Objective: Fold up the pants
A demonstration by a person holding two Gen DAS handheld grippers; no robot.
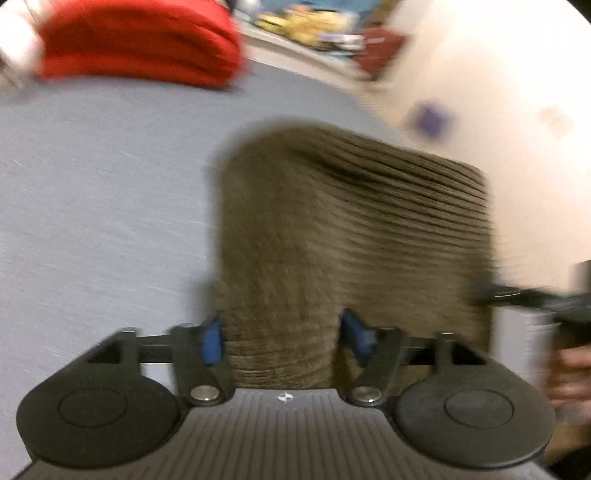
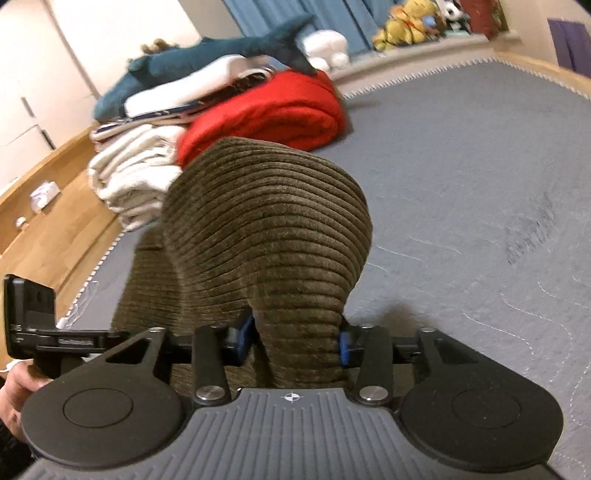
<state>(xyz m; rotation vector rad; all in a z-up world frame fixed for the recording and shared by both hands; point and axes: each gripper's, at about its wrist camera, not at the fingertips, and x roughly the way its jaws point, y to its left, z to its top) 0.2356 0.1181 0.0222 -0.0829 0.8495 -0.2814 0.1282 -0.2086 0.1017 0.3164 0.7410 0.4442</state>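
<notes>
The pants [image 1: 354, 221] are olive-brown corduroy, held up above a grey bed sheet [image 1: 103, 206]. My left gripper [image 1: 282, 338] is shut on a bunched edge of the pants; the cloth hangs forward from its blue pads. My right gripper [image 2: 295, 339] is shut on another bunched part of the pants [image 2: 266, 221], which arch up in front of it. The left gripper shows at the left edge of the right wrist view [image 2: 33, 325]. The right gripper shows blurred at the right edge of the left wrist view [image 1: 546, 302].
A folded red blanket [image 2: 273, 110] lies on the sheet [image 2: 480, 184] beyond the pants, beside folded white towels [image 2: 129, 177] and a blue plush shark [image 2: 207, 55]. The wooden bed frame [image 2: 44, 221] runs along the left. Plush toys [image 2: 406, 22] sit on a far ledge.
</notes>
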